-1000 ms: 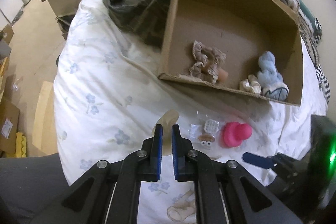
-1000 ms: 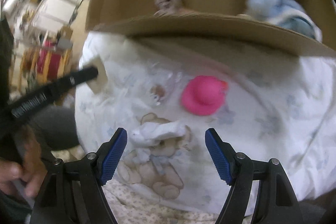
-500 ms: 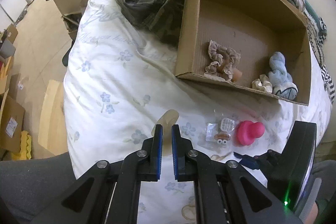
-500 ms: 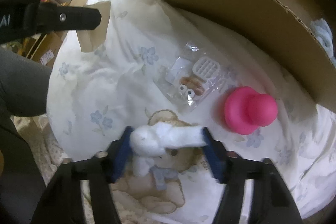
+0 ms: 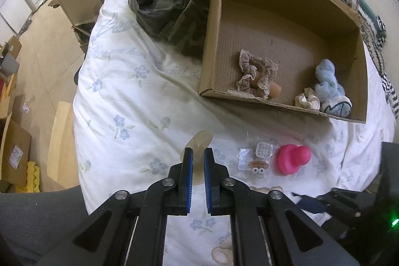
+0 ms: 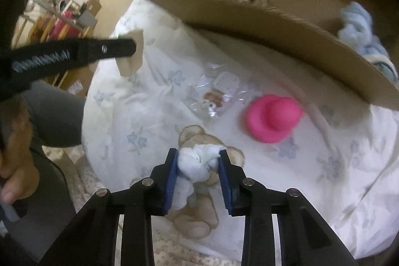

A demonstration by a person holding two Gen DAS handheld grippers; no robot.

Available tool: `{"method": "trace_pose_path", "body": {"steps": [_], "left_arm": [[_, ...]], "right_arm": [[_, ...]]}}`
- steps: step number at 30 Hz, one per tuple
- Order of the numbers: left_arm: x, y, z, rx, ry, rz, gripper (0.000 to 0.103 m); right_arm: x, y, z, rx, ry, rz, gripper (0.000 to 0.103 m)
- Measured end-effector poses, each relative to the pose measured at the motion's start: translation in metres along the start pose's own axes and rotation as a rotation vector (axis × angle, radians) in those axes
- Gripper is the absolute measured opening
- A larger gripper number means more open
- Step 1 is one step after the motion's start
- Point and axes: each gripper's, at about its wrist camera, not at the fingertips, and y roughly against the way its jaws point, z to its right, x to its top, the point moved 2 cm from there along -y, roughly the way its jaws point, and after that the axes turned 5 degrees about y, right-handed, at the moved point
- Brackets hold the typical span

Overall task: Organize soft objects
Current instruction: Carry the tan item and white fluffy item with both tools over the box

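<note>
White bedding printed with pale blue flowers covers the bed (image 5: 119, 101), which fills most of both views. Next in size we see the brown cardboard box (image 5: 286, 24) lying on it in the upper right of the left wrist view, with a camouflage garment (image 5: 174, 9) bunched against its left wall. Inside the box, along the near edge, lie a beige scrunchie (image 5: 256, 76), a light blue knitted piece (image 5: 329, 89) and a small cream scrunchie (image 5: 308, 100) just beside it. Below the box, on the bedding in the lower right of that view, sit a pink rubber toy (image 5: 293, 158) and, just to its left, a clear packet of small trinkets (image 5: 256, 157). Our left gripper (image 5: 197, 158) at the bottom centre has its fingers clenched on a thin, pale translucent piece (image 5: 199, 141) that sticks up past the tips. In the right wrist view, our right gripper (image 6: 198, 161) at the bottom centre is closing, and its fingers (image 6: 172, 173) press on both sides of a small white cloth bundle (image 6: 197, 161), which bulges between the blue pads above a teddy bear print (image 6: 194, 206) on the bedding. A hand (image 6: 15, 151) shows at the left edge of that view.
</note>
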Motion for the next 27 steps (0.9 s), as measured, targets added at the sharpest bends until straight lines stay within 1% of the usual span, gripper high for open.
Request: {"method": "trace_pose_path", "body": {"steps": [4,8,11,16,20,22,26,27], "left_arm": [[0.000,0.000,0.001,0.006,0.000,0.006,0.008],[0.000,0.005,0.001,0.003,0.003,0.026,0.008],[0.003,0.018,-0.001,-0.021,0.026,0.080,0.008],[0.008,0.043,0.002,-0.027,0.025,0.184,0.008],[0.014,0.059,0.005,-0.049,0.028,0.228,0.008],[0.022,0.073,0.004,-0.102,0.055,0.241,0.008],[0.042,0.103,0.011,-0.107,0.025,0.319,0.008],[0.045,0.107,0.013,-0.106,0.019,0.327,0.008]], "right_arm": [[0.006,0.019,0.021,0.040,-0.047,0.054,0.033],[0.009,0.046,0.027,0.064,-0.053,0.139,0.033],[0.014,0.060,0.028,0.077,-0.067,0.205,0.033],[0.018,0.088,0.030,0.087,-0.102,0.342,0.033],[0.021,0.107,0.039,0.078,-0.144,0.416,0.033],[0.020,0.121,0.043,0.056,-0.168,0.471,0.033],[0.028,0.153,0.044,0.048,-0.178,0.582,0.033],[0.030,0.160,0.046,0.055,-0.183,0.605,0.033]]}}
